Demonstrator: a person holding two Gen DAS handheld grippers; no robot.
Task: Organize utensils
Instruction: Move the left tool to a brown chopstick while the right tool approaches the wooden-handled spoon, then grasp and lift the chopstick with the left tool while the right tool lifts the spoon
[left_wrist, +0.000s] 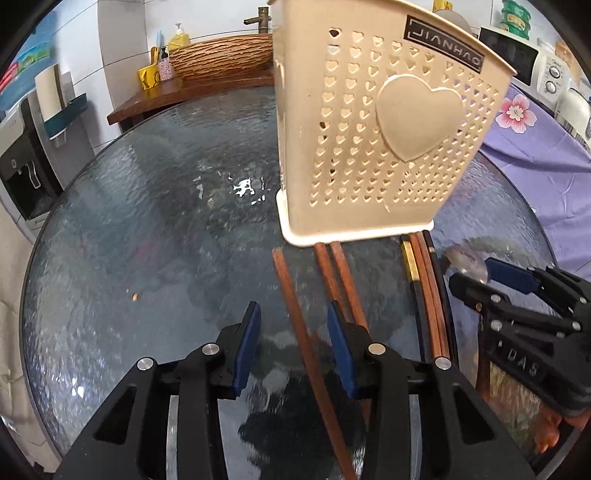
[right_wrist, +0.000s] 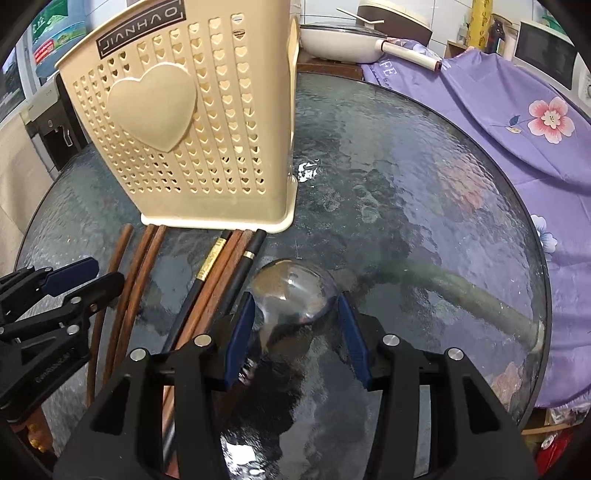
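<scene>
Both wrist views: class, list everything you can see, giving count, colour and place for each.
Utensil holder: one, cream, upright on the table.
Brown chopsticks: about five, lying in front of the holder.
Black chopsticks: two, gold-banded, among the brown ones.
Spoon: one, silver, right of the chopsticks.
Table: one, dark round glass.
Cloth: one, purple floral, right of the table.
Left gripper: black, blue pads, open over one chopstick.
Right gripper: open around the spoon.

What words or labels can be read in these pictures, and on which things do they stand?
"JIANHAO": black label on the cream utensil holder.
"DAS": raised letters on the right gripper.
"FE": end of a word on the purple cloth.
Lettering on the left gripper: too blurred.
</scene>
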